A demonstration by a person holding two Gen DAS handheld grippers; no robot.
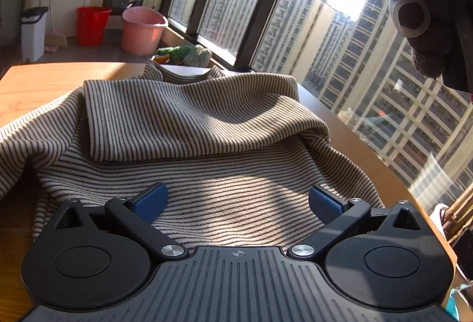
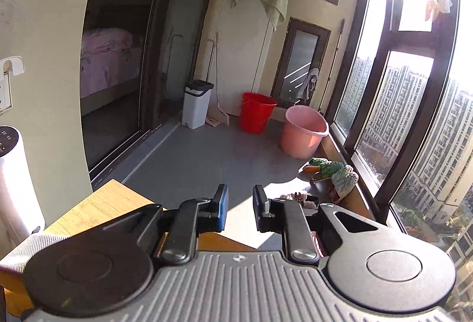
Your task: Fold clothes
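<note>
A cream shirt with thin dark stripes (image 1: 189,121) lies on the wooden table (image 1: 44,82), one flap folded over its middle in a loose ridge. My left gripper (image 1: 238,205) hovers low over the shirt's near part, with its blue pads (image 1: 150,203) spread wide and nothing between them. A dark gloved hand (image 1: 431,26) holds the other tool high at the top right of the left wrist view. My right gripper (image 2: 241,211) is past the table's far corner (image 2: 97,209), pointing at the floor. Its pads stand a narrow gap apart and hold nothing. A corner of the shirt (image 2: 17,254) shows at the lower left.
Large windows (image 1: 340,70) run along the table's right side. Beyond the table stand a red bucket (image 2: 257,112), a pink bucket (image 2: 304,132) and a white bin (image 2: 196,104). Green knitted items (image 2: 334,171) lie on the low sill. A white cylinder (image 2: 11,180) stands at the left.
</note>
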